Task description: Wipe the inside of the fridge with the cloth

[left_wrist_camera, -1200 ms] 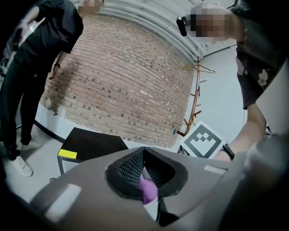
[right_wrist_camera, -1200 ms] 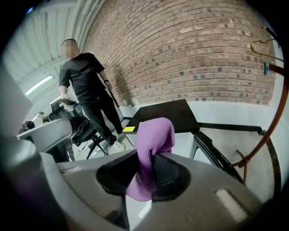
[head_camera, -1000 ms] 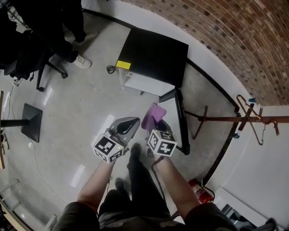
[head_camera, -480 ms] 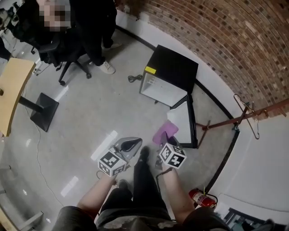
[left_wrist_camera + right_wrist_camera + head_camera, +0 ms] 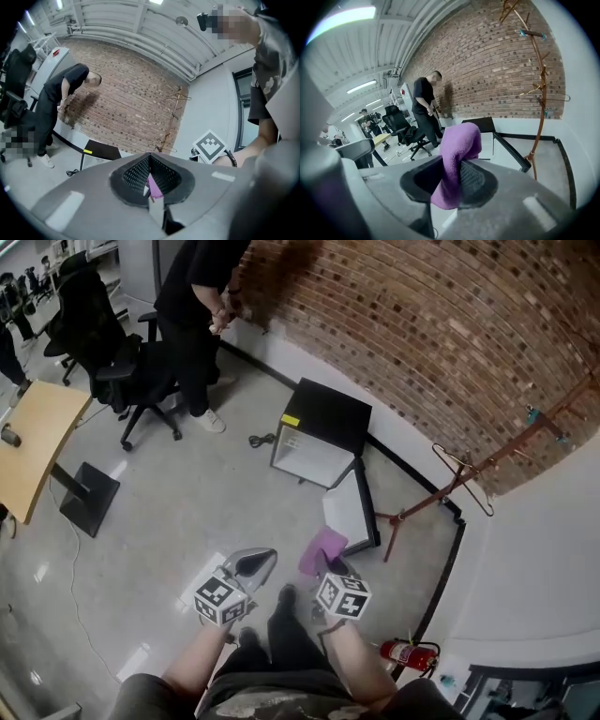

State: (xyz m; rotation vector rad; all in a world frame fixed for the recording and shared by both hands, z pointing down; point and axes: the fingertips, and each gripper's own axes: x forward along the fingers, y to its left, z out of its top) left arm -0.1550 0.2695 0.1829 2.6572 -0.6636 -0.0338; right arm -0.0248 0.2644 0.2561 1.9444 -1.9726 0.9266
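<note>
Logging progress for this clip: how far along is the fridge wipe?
Done: the fridge has its door open, and the right gripper is shut on the purple cloth. In hand: cloth held well short of the fridge; left gripper shut, empty. Left: all wiping inside.

Left gripper (image 5: 262,559) and right gripper (image 5: 328,573) — grey shells, black-and-white marker cubes (image 5: 220,601) — above dark trousers (image 5: 291,643), black shoes (image 5: 284,595).

The right tongs (image 5: 448,182) clamp a purple cloth (image 5: 460,143), the open fridge (image 5: 486,138) beyond.
</note>
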